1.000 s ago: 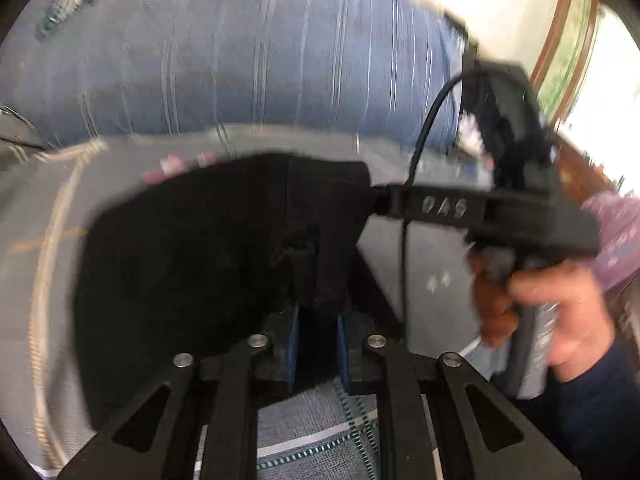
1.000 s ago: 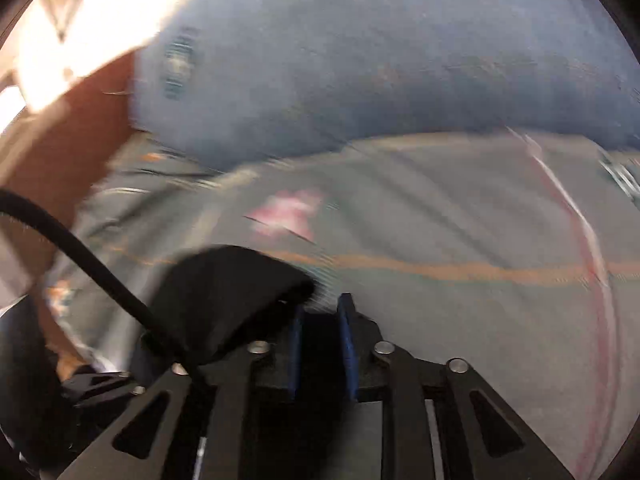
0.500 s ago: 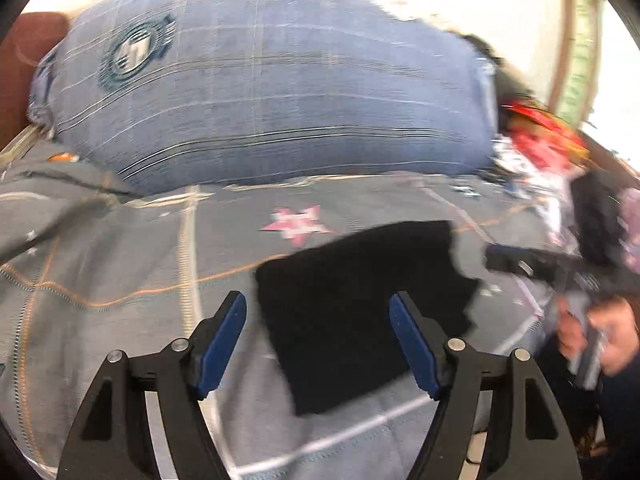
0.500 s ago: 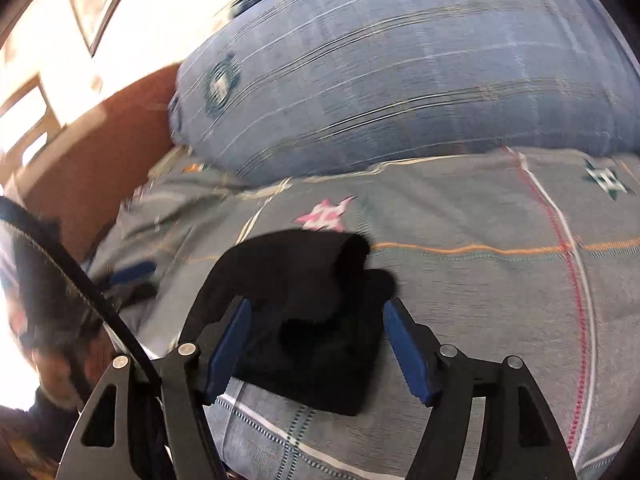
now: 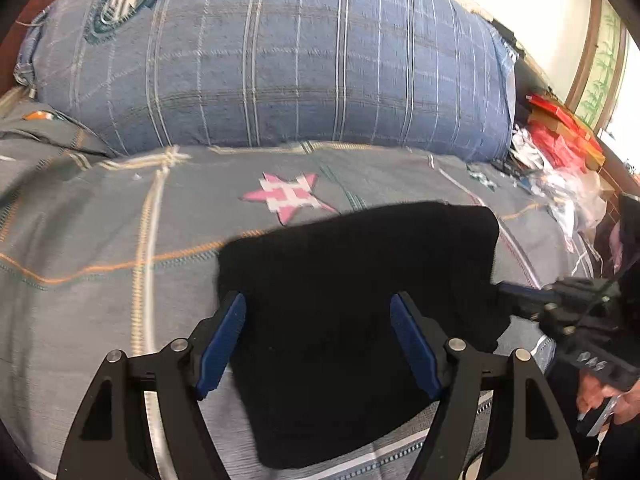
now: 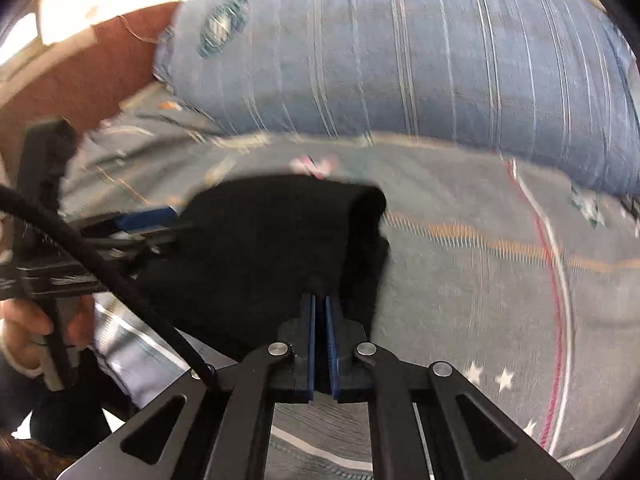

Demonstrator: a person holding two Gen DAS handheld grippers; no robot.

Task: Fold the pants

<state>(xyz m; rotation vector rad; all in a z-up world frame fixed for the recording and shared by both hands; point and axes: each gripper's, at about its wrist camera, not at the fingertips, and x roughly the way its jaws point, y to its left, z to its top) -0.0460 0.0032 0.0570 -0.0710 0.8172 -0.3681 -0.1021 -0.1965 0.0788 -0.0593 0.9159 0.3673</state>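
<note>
Now my right tongs (image 6: 320,316) are clenched on the folded black pants (image 5: 360,300) on the bed (image 5: 100,300); left tongs (image 5: 316,340) gape above them. Next, tidy that right edge.

The left gripper (image 5: 316,344) is held wide open over folded black pants (image 5: 360,300) laid on the bed (image 5: 100,220). The right gripper (image 5: 516,292) is seen at their right edge.
</note>
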